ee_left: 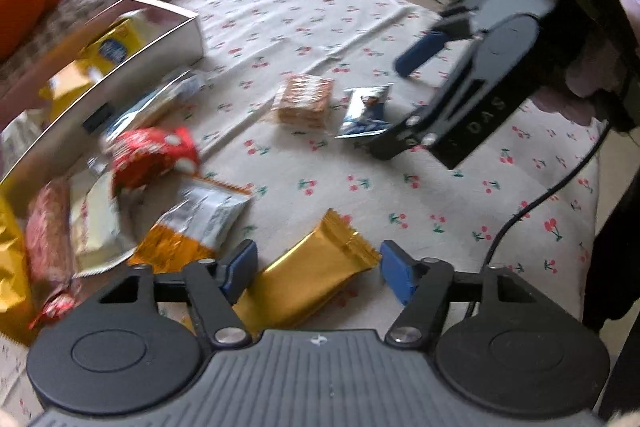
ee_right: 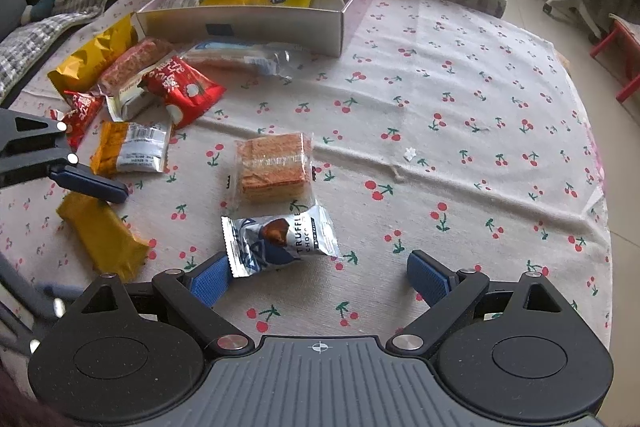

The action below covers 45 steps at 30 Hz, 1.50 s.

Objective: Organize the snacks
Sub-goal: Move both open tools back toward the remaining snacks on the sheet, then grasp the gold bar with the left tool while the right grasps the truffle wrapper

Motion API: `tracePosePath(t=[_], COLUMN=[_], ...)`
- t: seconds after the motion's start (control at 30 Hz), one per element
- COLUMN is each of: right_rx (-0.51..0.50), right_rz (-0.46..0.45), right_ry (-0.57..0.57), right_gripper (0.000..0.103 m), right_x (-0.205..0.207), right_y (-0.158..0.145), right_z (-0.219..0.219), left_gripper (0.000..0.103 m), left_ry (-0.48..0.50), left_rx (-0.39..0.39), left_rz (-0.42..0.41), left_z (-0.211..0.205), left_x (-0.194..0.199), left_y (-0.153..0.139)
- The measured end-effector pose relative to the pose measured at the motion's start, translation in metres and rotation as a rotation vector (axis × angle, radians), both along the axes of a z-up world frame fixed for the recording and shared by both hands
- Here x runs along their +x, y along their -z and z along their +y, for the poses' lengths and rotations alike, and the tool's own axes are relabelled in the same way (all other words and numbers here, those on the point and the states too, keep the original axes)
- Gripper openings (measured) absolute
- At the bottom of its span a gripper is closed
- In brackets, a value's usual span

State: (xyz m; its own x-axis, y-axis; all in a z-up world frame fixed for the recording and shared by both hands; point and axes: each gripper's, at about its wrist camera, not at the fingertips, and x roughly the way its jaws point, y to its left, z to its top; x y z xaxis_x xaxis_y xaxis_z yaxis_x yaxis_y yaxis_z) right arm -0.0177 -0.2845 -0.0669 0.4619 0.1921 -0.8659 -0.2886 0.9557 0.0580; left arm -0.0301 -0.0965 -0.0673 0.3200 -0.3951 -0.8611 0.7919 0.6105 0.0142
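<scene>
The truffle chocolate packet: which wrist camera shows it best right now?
The right wrist view. The truffle chocolate packet lies sharp just ahead of the open right gripper, its printed label readable. In the left wrist view the packet is small, blurred and far off beside the wafer pack.

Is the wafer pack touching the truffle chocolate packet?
Apart. The right wrist view shows a strip of cherry cloth between the wafer pack and the truffle chocolate packet.
</scene>
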Motion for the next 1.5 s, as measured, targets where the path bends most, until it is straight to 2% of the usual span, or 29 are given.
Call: tracePosePath(t=[0.13, 0.33, 0.43, 0.57, 0.7, 0.9, 1.17, 1.23, 1.33, 1.43, 1.5], right_rx=[-0.002, -0.010, -0.009, -0.008, -0.012, -0.013, -0.012, -0.011, -0.003, 0.004, 0.008], right_rz=[0.001, 0.000, 0.001, 0.001, 0.002, 0.010, 0.011, 0.005, -0.009, -0.020, -0.027], right_ry=[-0.001, -0.008, -0.008, -0.008, -0.009, -0.009, -0.010, -0.013, -0.026, -0.032, -0.034], right_gripper=[0.095, 0.095, 0.095, 0.096, 0.101, 0.101, 0.100, 0.098, 0.090, 0.078, 0.064], right_x=[0.000, 0.000, 0.001, 0.002, 0.003, 0.005, 0.005, 0.005, 0.004, 0.004, 0.004], right_y=[-0.001, 0.000, 0.000, 0.001, 0.003, 0.003, 0.003, 0.002, 0.000, -0.002, -0.004], right_z=[0.002, 0.008, 0.010, 0.011, 0.016, 0.019, 0.019, 0.019, 0.019, 0.019, 0.019], left_gripper=[0.052, 0.051, 0.069, 0.073, 0.071, 0.058, 0.032, 0.030, 0.026, 0.026, 0.026], left_ry=[-0.079, -0.161, -0.132, -0.087, -0.095, -0.101, -0.120, -0.132, -0.143, -0.148, -0.153], left_rx=[0.000, -0.003, -0.022, 0.010, 0.012, 0.007, -0.011, -0.018, -0.026, -0.028, -0.030], left_rz=[0.014, 0.042, 0.069, 0.057, 0.075, 0.094, 0.106, 0.109, 0.109, 0.106, 0.107], left_z=[0.011, 0.028, 0.036, 0.039, 0.045, 0.053, 0.053, 0.055, 0.056, 0.056, 0.056], left_x=[0.005, 0.013, 0.011, 0.004, 0.006, 0.005, 0.006, 0.006, 0.005, 0.004, 0.004], left_y=[-0.002, -0.003, -0.003, -0.001, -0.001, -0.004, -0.006, -0.007, -0.007, -0.008, -0.008])
